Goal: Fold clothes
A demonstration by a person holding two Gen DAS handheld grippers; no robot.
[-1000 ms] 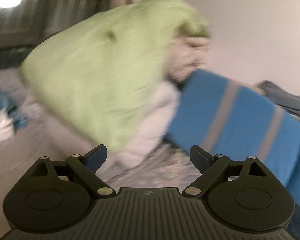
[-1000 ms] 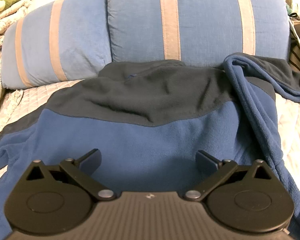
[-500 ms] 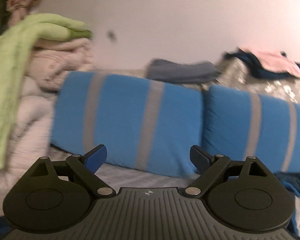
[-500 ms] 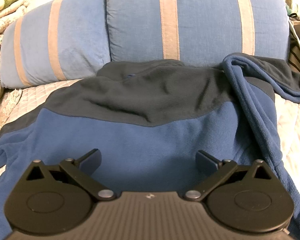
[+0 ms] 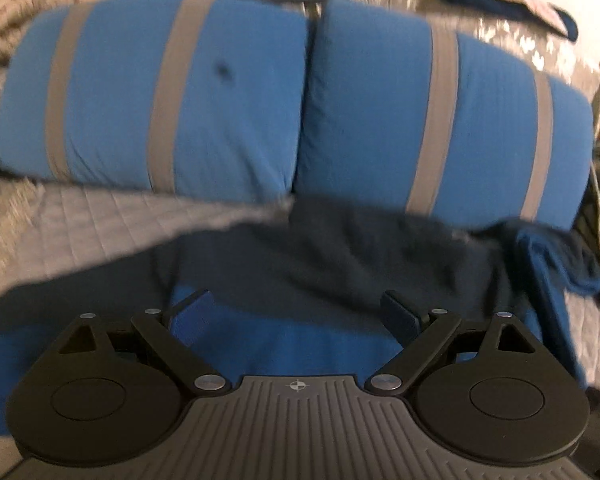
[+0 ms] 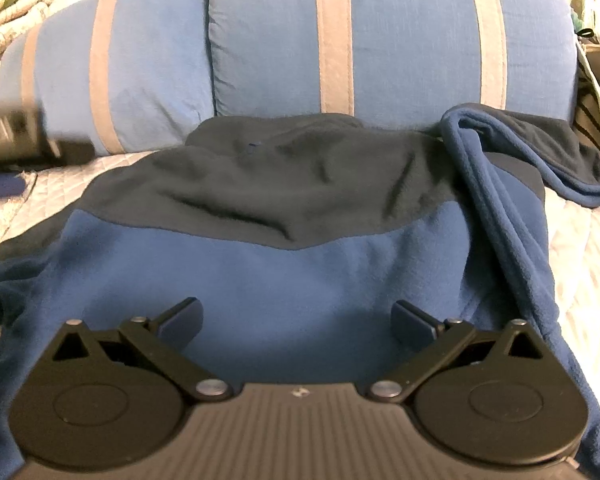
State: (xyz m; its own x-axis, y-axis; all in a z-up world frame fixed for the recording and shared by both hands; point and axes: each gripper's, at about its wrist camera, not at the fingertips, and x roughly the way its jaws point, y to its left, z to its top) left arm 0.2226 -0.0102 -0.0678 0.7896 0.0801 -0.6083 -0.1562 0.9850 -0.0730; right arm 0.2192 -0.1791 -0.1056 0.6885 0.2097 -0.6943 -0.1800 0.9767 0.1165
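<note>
Swinging away from the green blanket pile it faced a second ago, the left gripper (image 5: 296,314) now looks down over the fleece (image 5: 308,264), jaws wide apart with nothing between them. Over the same second the right gripper (image 6: 296,320) has kept its place above the fleece (image 6: 300,276), jaws likewise spread and empty.

Much of the left view is smeared by motion: the fleece's edges and the quilt (image 5: 84,224) stitching are soft, and the heap (image 5: 492,4) on the far right behind the pillows cannot be made out. Both gripper bodies cover the near part of the fleece, so its hem is unseen. At the left edge of the right view a dark blurred shape (image 6: 24,132) intrudes; what it is cannot be told.

The fleece lies spread on the quilt (image 6: 580,280), its long axis running near to far. Its dark yoke end points far, touching the foot of the two striped pillows (image 6: 388,36), and its blue body comes toward the grippers. One sleeve (image 6: 504,208) is folded along the right side, its cuff end trailing off right near the pillow's base. The other side spreads out to the left, cut off by the frame.
</note>
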